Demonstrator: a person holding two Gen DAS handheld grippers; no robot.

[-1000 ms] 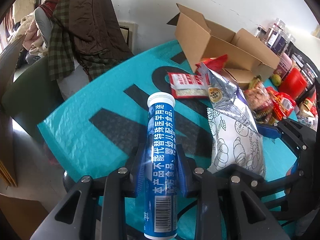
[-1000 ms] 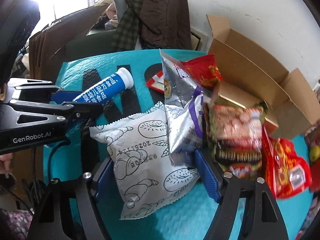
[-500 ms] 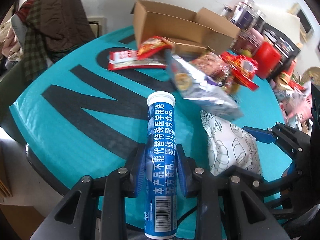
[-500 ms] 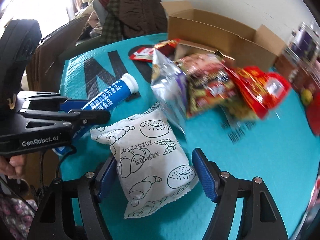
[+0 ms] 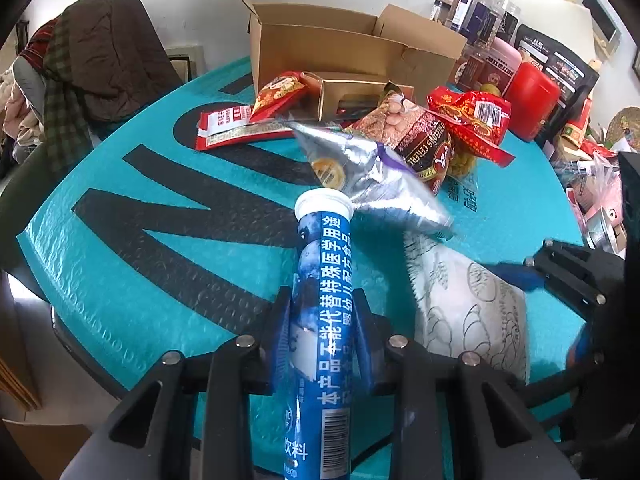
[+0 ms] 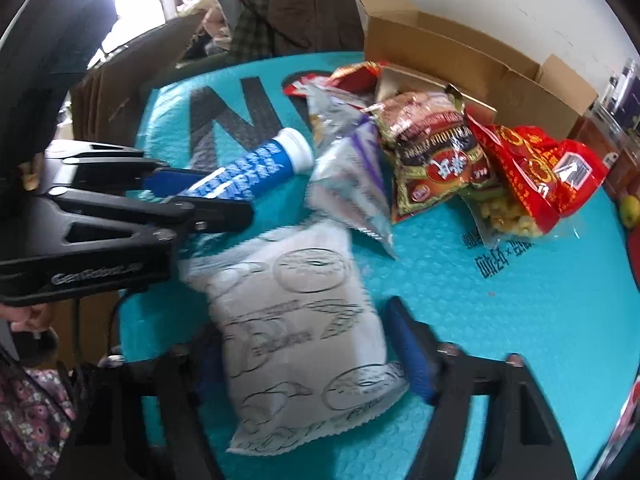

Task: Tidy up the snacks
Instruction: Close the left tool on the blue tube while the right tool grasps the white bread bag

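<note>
Left wrist view. My left gripper (image 5: 320, 322) is closed tight on the blue tube (image 5: 322, 300), blue fingers (image 5: 280, 332) pressed to both its sides. Tube runs straight out between the fingers, white cap ahead of the tips, barcode end back toward the camera. Just past the cap: silver foil bag (image 5: 372, 176), lifted at one corner, blurred. To the right of my fingers, white pastry bag (image 5: 468, 304) with line drawings, the right gripper's blue finger (image 5: 516, 274) at its far edge. Further ahead, red and brown snack packets (image 5: 424, 136) and an open cardboard box (image 5: 344, 52) on the teal table (image 5: 120, 260).

Right wrist view. Right gripper (image 6: 308, 344): jaws have just been closing, with the white pastry bag (image 6: 296, 320) between them. Right finger (image 6: 412, 352) sits at the bag's edge; left finger is hidden behind the bag, and I cannot tell whether the pads are pressing. Bag blurred. Left of my fingers, the left gripper (image 6: 192, 200) carries the blue tube (image 6: 256, 168) above the table (image 6: 500, 320). Silver foil bag (image 6: 348, 184) just ahead of the pastry bag; red packets (image 6: 532, 168) ahead and right.
</note>
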